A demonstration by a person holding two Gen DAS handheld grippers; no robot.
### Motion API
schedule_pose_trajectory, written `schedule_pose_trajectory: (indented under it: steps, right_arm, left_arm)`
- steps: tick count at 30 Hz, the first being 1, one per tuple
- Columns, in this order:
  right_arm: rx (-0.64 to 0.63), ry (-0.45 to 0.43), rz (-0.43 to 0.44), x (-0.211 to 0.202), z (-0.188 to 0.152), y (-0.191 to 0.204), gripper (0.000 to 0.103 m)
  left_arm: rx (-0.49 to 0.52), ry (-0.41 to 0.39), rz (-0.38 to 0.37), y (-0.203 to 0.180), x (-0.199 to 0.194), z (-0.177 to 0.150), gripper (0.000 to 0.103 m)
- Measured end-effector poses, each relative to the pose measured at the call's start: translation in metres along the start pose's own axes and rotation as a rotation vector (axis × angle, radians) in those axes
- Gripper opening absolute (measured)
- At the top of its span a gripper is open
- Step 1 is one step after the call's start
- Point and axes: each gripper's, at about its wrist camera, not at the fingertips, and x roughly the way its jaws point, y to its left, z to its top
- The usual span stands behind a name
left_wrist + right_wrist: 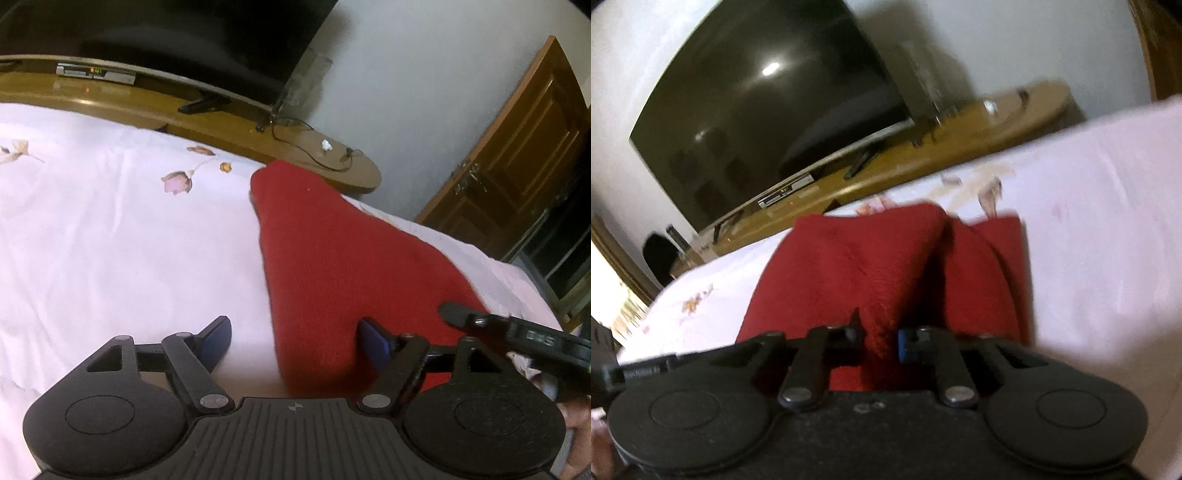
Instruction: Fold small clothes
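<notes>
red garment (332, 258): lies on bed (110, 240), centre-right of frame.
right gripper (879, 338): fingers clenched on a bunched fold of cloth.
left gripper (295, 341): fingers released, straddling the near edge.
risk: thin pinch slips; one-sided pull drags the cloth crooked.

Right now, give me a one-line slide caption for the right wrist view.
Right gripper shut on a bunched fold of the red garment, over the white floral bedsheet.

Black tongs (295, 341), blue pads (218, 341)
</notes>
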Motion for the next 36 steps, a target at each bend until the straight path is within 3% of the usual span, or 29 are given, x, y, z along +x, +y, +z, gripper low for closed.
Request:
schedule_pose_trajectory:
  steps: [5,8,10,13,15,17,23,25,28,30,31,34,36]
  right_arm:
    - [-0.069,-0.128,0.004,-0.038,0.009,0.019,0.013]
    - [-0.074,-0.16,-0.003,-0.058,0.011,0.017,0.013]
    - [-0.047,-0.152,-0.034,-0.059,0.006,0.002,0.013]
    - [0.088,-0.031,-0.1,-0.026,-0.012,-0.037,0.014]
    - [0.148,-0.059,-0.062,-0.026,-0.017,-0.049,0.016]
    - [0.172,-0.079,-0.019,-0.032,-0.012,-0.051,0.026]
    - [0.238,-0.12,0.086,-0.028,0.013,-0.076,0.041]
    - [0.271,-0.098,0.127,-0.014,0.027,-0.087,0.041]
    - [0.222,-0.071,0.124,0.003,0.041,-0.087,0.041]
    - [0.148,-0.062,0.077,0.012,0.045,-0.078,0.029]
    - [0.09,-0.075,0.036,0.012,0.044,-0.07,0.012]
    - [-0.01,-0.182,-0.01,-0.013,0.042,-0.054,0.011]
    - [-0.051,-0.222,-0.052,-0.026,0.037,-0.052,0.011]
  left_arm:
    - [0.015,-0.024,-0.019,-0.013,0.0,0.01,0.076]
    - [0.05,-0.007,-0.022,-0.022,0.006,0.013,0.076]
    - [0.076,0.052,-0.002,-0.027,0.02,0.011,0.076]
    - [0.064,0.087,0.006,-0.028,0.034,0.007,0.082]
    - [0.092,0.09,0.02,-0.032,0.034,0.01,0.082]
    - [0.101,0.093,0.02,-0.031,0.033,0.012,0.082]
    - [0.089,0.046,0.002,-0.028,0.026,0.023,0.082]
    - [0.091,0.045,-0.001,-0.026,0.029,0.027,0.082]
    - [0.108,0.066,0.012,-0.025,0.038,0.027,0.082]
    - [0.089,0.085,0.008,-0.024,0.043,0.029,0.082]
    - [0.087,0.082,0.008,-0.026,0.042,0.03,0.082]
    - [0.163,0.033,0.01,-0.041,0.035,0.038,0.082]
    - [0.194,0.05,0.034,-0.045,0.044,0.041,0.082]
